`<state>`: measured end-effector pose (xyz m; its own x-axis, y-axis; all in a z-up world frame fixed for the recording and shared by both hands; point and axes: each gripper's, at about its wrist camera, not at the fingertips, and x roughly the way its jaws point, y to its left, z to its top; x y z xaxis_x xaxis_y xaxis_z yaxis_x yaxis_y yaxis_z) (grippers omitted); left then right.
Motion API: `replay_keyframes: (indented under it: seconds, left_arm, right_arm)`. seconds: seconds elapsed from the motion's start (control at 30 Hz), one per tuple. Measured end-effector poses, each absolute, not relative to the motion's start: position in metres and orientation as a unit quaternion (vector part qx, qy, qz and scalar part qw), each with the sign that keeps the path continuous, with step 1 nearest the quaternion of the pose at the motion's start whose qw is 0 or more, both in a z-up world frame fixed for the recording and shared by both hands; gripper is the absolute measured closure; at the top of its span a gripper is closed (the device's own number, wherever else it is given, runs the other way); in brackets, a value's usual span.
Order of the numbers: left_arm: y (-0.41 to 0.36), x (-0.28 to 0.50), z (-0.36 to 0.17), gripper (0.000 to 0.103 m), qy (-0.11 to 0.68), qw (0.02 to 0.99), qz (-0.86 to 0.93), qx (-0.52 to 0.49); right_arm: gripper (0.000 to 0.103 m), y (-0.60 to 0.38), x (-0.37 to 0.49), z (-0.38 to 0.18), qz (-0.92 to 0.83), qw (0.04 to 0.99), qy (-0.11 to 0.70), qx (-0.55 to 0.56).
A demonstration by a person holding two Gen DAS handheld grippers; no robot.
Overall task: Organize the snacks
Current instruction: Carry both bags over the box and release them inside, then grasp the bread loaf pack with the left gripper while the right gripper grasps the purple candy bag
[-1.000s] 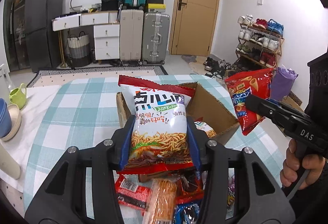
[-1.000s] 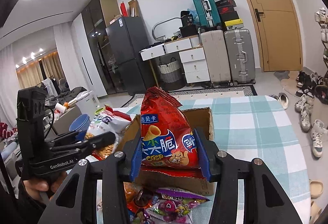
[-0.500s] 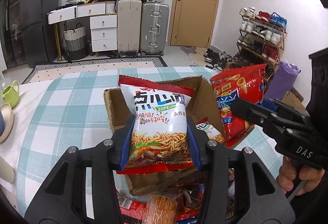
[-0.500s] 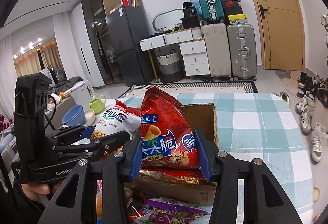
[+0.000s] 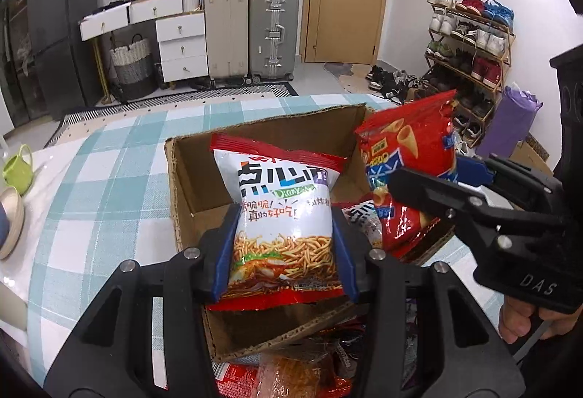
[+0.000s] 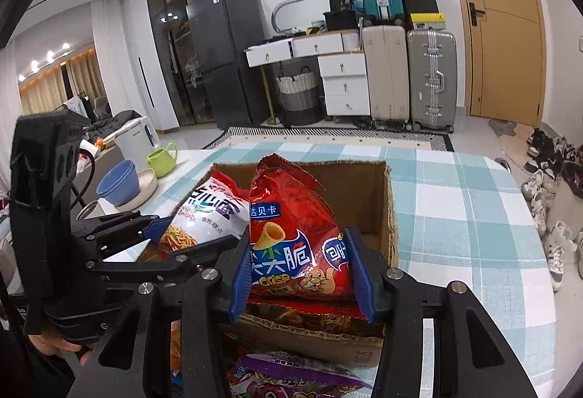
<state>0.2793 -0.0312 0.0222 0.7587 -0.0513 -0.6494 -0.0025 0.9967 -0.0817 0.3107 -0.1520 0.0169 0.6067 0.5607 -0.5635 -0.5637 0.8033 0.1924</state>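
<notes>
My left gripper (image 5: 284, 252) is shut on a white noodle-snack bag (image 5: 282, 208) and holds it upright over the open cardboard box (image 5: 182, 172). My right gripper (image 6: 300, 270) is shut on a red crisp bag (image 6: 291, 226) and holds it over the same box (image 6: 390, 215), at its right side. Each gripper shows in the other's view: the right one (image 5: 452, 179) with its red bag (image 5: 408, 157), the left one (image 6: 153, 226) with its white bag (image 6: 207, 212). Another snack bag (image 5: 364, 219) lies inside the box.
Several loose snack packets lie on the checked tablecloth (image 5: 109, 179) in front of the box (image 5: 291, 372), (image 6: 291, 379). A green mug (image 6: 162, 159), blue bowls (image 6: 118, 183) and a plate stand at the table's left. Suitcases, drawers and a shoe rack are behind.
Both grippers have moved forward and down over the box with their bags. The red bag has come in from the right to hang beside the white bag above the box.
</notes>
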Motion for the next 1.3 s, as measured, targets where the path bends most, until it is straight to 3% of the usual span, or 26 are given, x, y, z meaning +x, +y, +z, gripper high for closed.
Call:
replay_keyframes:
  seconds: [0.07,0.13,0.23,0.27,0.33,0.37,0.47,0.57,0.97,1.3]
  left_arm:
    - [-0.029,0.283,0.02,0.059,0.349,0.936,-0.016,-0.046]
    - [-0.028,0.283,0.02,0.059,0.346,0.937,-0.018,-0.05]
    - [-0.026,0.277,0.023,0.056,0.348,0.936,-0.021,-0.043]
    - [-0.026,0.274,0.026,0.049,0.347,0.937,-0.025,-0.039]
    - [-0.026,0.26,0.032,0.033,0.34,0.939,-0.021,-0.035]
    - [-0.024,0.254,0.036,0.024,0.335,0.941,-0.019,-0.037]
    - [-0.022,0.231,0.045,0.018,0.323,0.945,-0.022,-0.049]
    - [-0.012,0.201,0.049,0.001,0.317,0.947,-0.01,-0.059]
    - [-0.013,0.124,0.016,0.001,0.367,0.929,-0.006,-0.045]
    - [-0.018,0.122,-0.002,0.001,0.391,0.92,-0.009,-0.014]
  right_arm:
    - [0.053,-0.152,0.311,0.016,0.316,0.895,0.315,-0.001]
    - [0.034,-0.155,0.307,0.02,0.312,0.898,0.309,-0.002]
    - [0.025,-0.165,0.295,0.03,0.3,0.907,0.295,-0.004]
    - [0.022,-0.171,0.289,0.033,0.298,0.908,0.293,0.001]
    - [0.0,-0.182,0.282,0.035,0.296,0.906,0.303,0.016]
    - [0.0,-0.189,0.277,0.037,0.299,0.902,0.311,0.032]
    - [0.0,-0.205,0.263,0.037,0.285,0.902,0.32,0.048]
    - [0.0,-0.214,0.249,0.031,0.272,0.902,0.333,0.042]
    - [0.0,-0.219,0.201,-0.026,0.28,0.875,0.393,0.037]
    - [0.0,-0.197,0.202,-0.053,0.299,0.85,0.433,0.032]
